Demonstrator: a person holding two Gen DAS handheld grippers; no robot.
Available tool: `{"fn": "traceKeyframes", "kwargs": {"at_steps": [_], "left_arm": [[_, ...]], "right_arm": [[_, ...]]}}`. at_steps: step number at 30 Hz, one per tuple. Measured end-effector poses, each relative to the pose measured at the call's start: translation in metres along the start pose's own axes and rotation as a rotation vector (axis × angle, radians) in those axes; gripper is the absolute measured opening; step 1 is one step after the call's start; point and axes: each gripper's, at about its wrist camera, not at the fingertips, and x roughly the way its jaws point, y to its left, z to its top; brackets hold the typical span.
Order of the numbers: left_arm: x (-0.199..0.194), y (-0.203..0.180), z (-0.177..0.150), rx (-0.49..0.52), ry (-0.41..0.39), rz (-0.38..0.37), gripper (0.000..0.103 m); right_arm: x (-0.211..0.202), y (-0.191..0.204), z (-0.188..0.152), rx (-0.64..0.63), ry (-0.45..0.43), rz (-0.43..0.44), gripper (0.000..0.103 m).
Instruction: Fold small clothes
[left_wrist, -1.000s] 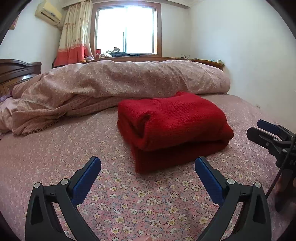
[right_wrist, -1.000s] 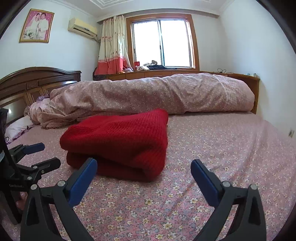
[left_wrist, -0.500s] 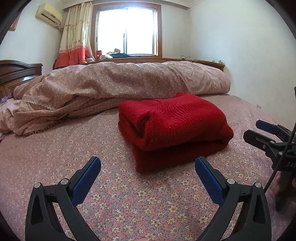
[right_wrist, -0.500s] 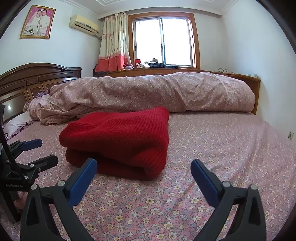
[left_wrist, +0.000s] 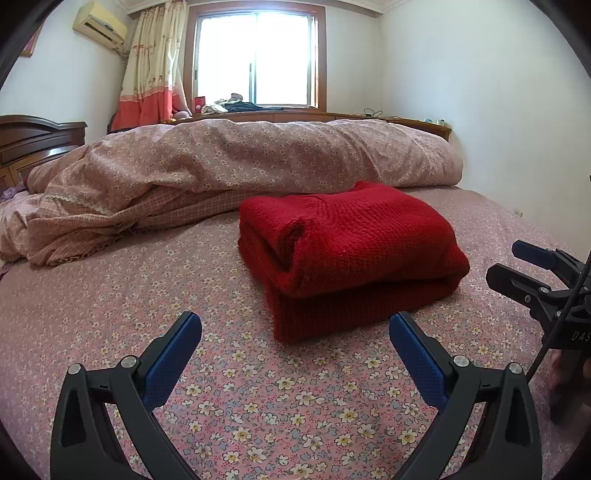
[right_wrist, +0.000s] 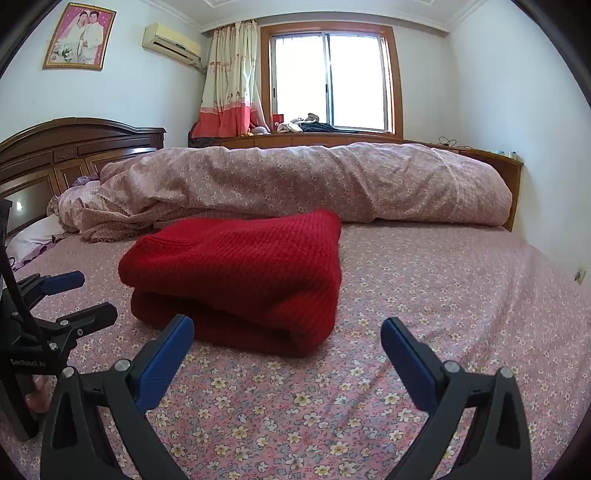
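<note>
A red knitted sweater lies folded in a thick stack on the flowered bedsheet. My left gripper hovers open just in front of its near edge, blue pads wide apart, holding nothing. The right gripper shows at that view's right edge, open. In the right wrist view the same sweater sits slightly left of centre, and my right gripper is open and empty near its front right corner. The left gripper appears at the left edge, also open.
A rolled pink floral duvet lies across the bed behind the sweater. A dark wooden headboard and a pillow are to the left. A white wall bounds the right side. Bare flowered sheet stretches right of the sweater.
Both grippers have drawn back a little from the sweater and tilted slightly. The sweater has not moved, and both grippers stay open.
</note>
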Motion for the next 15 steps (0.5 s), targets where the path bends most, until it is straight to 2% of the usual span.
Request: {"fn": "traceKeyframes", "kwargs": {"at_steps": [15], "left_arm": [[0.0001, 0.0004, -0.0005, 0.003, 0.001, 0.002, 0.099]], "right_arm": [[0.0034, 0.0025, -0.0010, -0.012, 0.015, 0.004, 0.103]]}}
